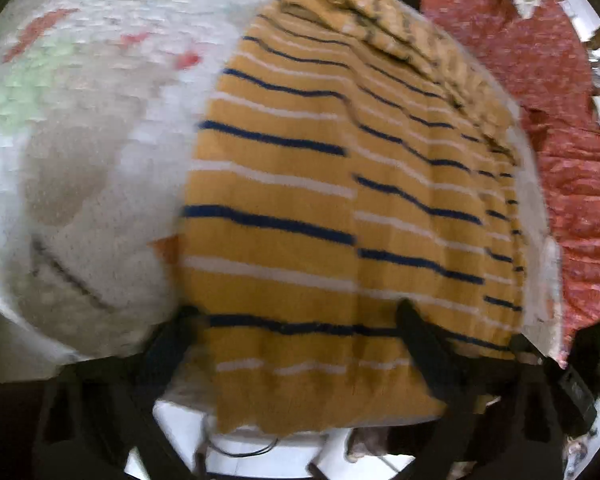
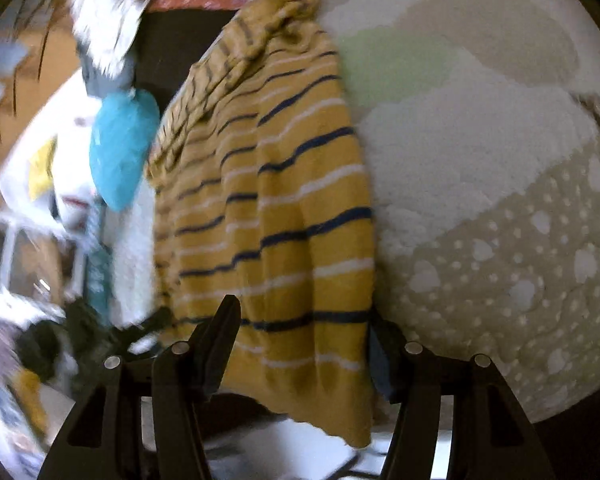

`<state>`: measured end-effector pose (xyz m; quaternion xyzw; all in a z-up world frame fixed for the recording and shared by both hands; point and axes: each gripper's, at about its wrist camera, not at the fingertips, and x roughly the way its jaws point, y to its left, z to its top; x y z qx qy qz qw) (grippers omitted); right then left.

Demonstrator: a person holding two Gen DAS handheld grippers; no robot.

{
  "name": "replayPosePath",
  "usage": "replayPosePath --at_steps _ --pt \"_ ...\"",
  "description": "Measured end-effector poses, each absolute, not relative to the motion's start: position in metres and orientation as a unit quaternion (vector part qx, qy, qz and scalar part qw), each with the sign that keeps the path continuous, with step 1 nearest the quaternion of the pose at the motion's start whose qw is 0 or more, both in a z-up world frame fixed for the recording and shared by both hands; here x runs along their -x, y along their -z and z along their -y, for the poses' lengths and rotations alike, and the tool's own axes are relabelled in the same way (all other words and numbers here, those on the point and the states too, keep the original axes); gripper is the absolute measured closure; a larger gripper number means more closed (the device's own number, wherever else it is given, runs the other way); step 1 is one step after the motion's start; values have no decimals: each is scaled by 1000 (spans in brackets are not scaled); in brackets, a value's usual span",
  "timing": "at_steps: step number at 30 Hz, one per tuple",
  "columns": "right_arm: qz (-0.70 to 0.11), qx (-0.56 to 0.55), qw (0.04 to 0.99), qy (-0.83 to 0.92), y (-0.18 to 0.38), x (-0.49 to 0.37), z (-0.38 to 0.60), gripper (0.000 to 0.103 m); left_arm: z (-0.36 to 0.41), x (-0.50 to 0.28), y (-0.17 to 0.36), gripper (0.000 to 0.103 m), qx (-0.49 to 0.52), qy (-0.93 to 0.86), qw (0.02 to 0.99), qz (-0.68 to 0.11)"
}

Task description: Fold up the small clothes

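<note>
Lying on the quilt (image 1: 80,184), striped garment (image 1: 300,208) (mustard) sits between both hand-held grippers' parted jaws.

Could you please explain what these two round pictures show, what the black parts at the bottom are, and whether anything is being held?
There is no robot here: a person holds a two-finger gripper in each hand, and a wide-angle camera on each looks forward along its fingers, hence the round, bent pictures. One picture comes from the left gripper, the other from the right gripper; the black parts are their fingers. Both look down on a mustard striped garment lying on a pale patterned cover, with its near edge hanging over the side. Each pair of fingers stands open across that near edge. Neither seems to pinch the cloth, though blur leaves some doubt.
</note>
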<state>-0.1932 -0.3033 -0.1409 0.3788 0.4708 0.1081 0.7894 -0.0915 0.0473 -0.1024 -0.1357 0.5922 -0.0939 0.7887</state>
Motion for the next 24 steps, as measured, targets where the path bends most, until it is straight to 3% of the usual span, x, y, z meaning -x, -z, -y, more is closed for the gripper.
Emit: replayPosePath --at_steps 1,2,3,5,14,24 --pt "-475 -349 801 -101 137 194 296 49 -53 93 101 59 127 82 790 -595" --pt "-479 -330 808 -93 135 194 292 73 -60 94 100 87 142 88 785 -597" --pt "-487 -313 811 -87 134 194 288 87 -66 95 100 93 166 97 775 -601" --pt "-492 -319 805 -92 136 193 287 90 -76 98 99 93 209 103 764 -602" --pt "-520 -337 779 -94 123 213 294 92 -78 128 82 93 191 81 765 -610" --pt "-582 -320 738 -116 117 272 305 92 -93 213 74 93 215 107 738 -631"
